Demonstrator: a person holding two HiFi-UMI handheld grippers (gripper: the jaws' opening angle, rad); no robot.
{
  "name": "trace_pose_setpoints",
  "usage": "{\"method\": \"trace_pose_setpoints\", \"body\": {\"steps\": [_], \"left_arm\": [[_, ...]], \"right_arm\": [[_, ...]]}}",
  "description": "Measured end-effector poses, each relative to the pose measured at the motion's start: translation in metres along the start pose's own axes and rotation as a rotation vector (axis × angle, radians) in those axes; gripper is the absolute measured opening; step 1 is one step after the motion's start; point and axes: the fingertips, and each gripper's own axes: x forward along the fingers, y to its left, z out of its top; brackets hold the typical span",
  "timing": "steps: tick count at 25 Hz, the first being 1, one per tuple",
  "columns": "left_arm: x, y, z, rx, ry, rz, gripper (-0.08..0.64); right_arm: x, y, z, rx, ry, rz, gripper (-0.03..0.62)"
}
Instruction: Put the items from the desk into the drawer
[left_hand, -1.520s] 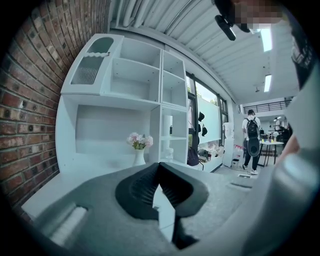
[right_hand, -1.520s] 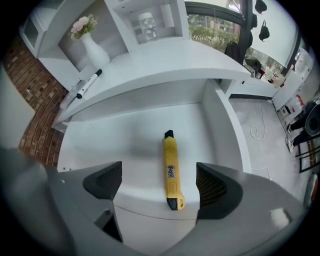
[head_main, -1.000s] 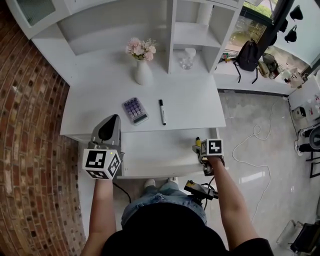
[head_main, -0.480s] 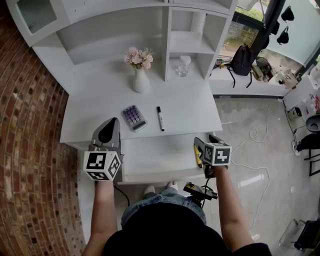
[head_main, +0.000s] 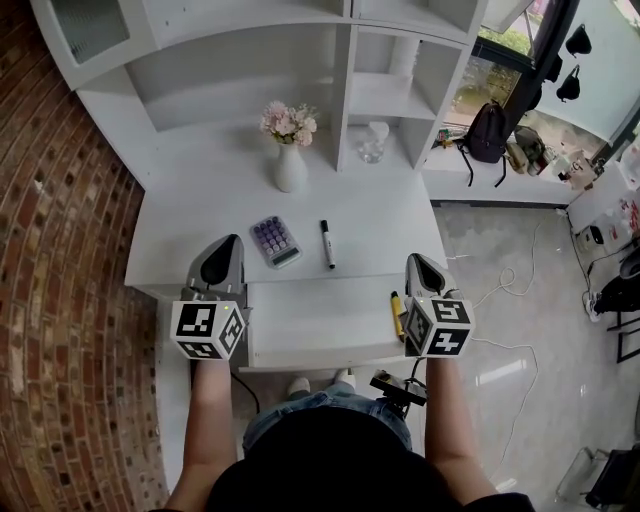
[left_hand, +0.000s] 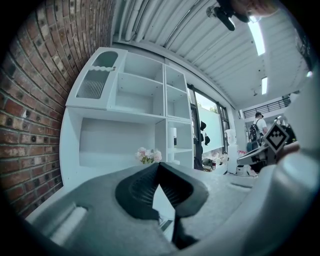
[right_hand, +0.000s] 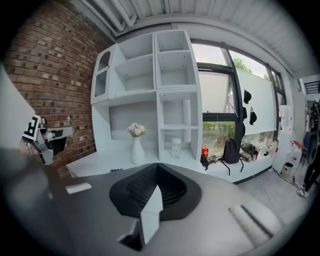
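A purple-keyed calculator (head_main: 274, 241) and a black marker (head_main: 327, 244) lie on the white desk (head_main: 200, 215). Below the desk's front edge the white drawer (head_main: 310, 325) stands pulled out, and a yellow and black pen-like item (head_main: 396, 312) lies along its right side. My right gripper (head_main: 418, 262) hovers above that side of the drawer; its jaws have just been closing with nothing between them and now stand shut (right_hand: 157, 166). My left gripper (head_main: 225, 245) is held at the drawer's left corner, shut and empty (left_hand: 159, 165).
A white vase of pink flowers (head_main: 291, 165) stands at the back of the desk, and a glass (head_main: 372, 145) sits in a shelf cubby. A brick wall (head_main: 60, 300) runs along the left. A backpack (head_main: 487, 128) and cables lie on the floor at the right.
My right gripper has risen out of the drawer and levelled, leaving the yellow item lying there, and its jaws have shut. The left gripper has stayed put.
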Motion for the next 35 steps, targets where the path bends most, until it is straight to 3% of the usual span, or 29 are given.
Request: {"method": "trace_pose_setpoints", "body": {"steps": [5,13,21,26,27,30,35], "left_arm": [[-0.003,0.006,0.002,0.0,-0.006,0.004,-0.002],[-0.01,0.02,0.004,-0.014,-0.008,0.02,-0.002],[-0.014,0.037,0.003,-0.034,-0.012,0.031,-0.002],[-0.014,0.043,-0.001,-0.047,-0.009,0.033,-0.002],[-0.014,0.044,-0.002,-0.05,-0.006,0.032,-0.002],[-0.011,0.046,-0.008,-0.056,0.004,0.026,-0.002],[-0.006,0.058,-0.018,-0.077,0.02,0.039,-0.002]], "right_arm": [[0.001,0.024,0.027,-0.022,-0.11,0.036,0.011],[0.028,0.072,0.04,-0.033,-0.093,0.14,0.011],[0.068,0.108,0.027,0.022,0.018,0.2,0.013],[0.086,0.13,0.016,0.157,0.108,0.315,0.261],[0.091,0.132,0.012,0.177,0.134,0.327,0.282],[0.11,0.134,-0.006,0.188,0.229,0.331,0.279],[0.151,0.131,-0.047,0.122,0.406,0.277,0.274]]}}
